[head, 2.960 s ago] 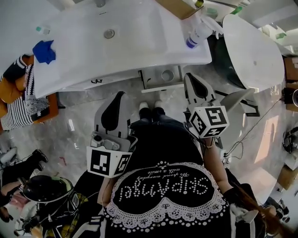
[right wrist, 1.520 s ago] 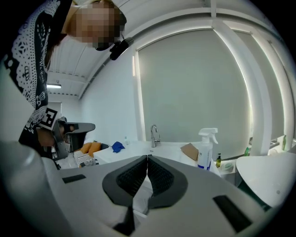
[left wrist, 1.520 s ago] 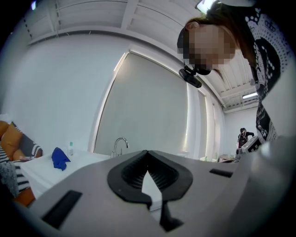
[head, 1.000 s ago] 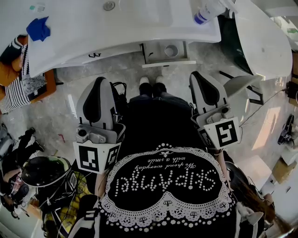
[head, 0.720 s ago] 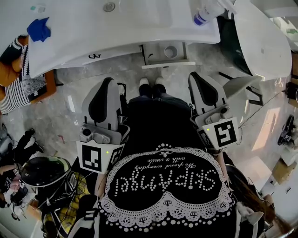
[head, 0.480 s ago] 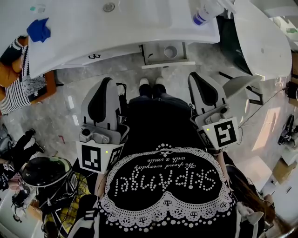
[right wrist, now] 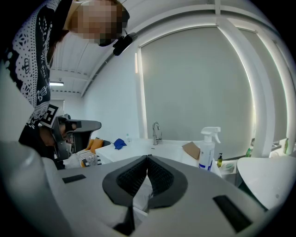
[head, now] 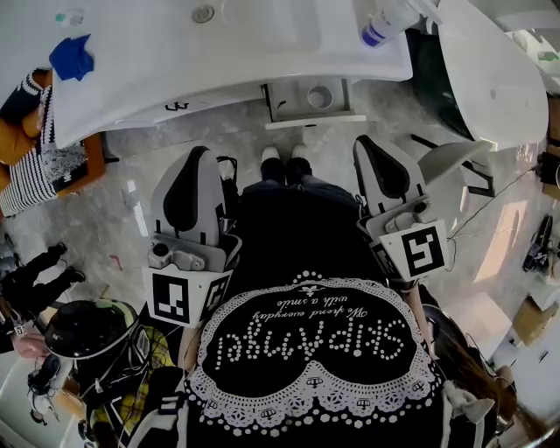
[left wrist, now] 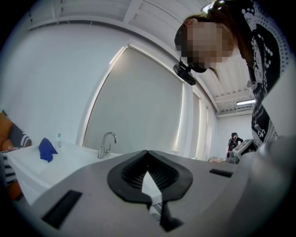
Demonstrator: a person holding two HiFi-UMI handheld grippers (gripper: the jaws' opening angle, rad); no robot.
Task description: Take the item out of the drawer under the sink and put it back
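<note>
In the head view a small white drawer (head: 293, 109) stands pulled out under the white sink counter (head: 219, 61), and a round pale item (head: 319, 96) lies in it. My left gripper (head: 199, 152) and right gripper (head: 367, 142) hang level in front of my body, either side of my legs and well short of the drawer. Both are shut with nothing between the jaws. In the left gripper view the ribbed pads (left wrist: 159, 173) meet at the tips of the left gripper (left wrist: 147, 152). The right gripper (right wrist: 147, 157) looks the same in its own view.
A blue cloth (head: 70, 54), a faucet (right wrist: 156, 132) and a spray bottle (head: 385, 22) are on the counter. A large white basin (head: 490, 83) stands at the right. Striped cloth on an orange seat (head: 35, 171) is at the left, a dark helmet (head: 83, 328) lower left.
Since three seconds ago both grippers have come back from the sink toward my body. Over the last second they have hardly moved. A person at the lower left has shifted.
</note>
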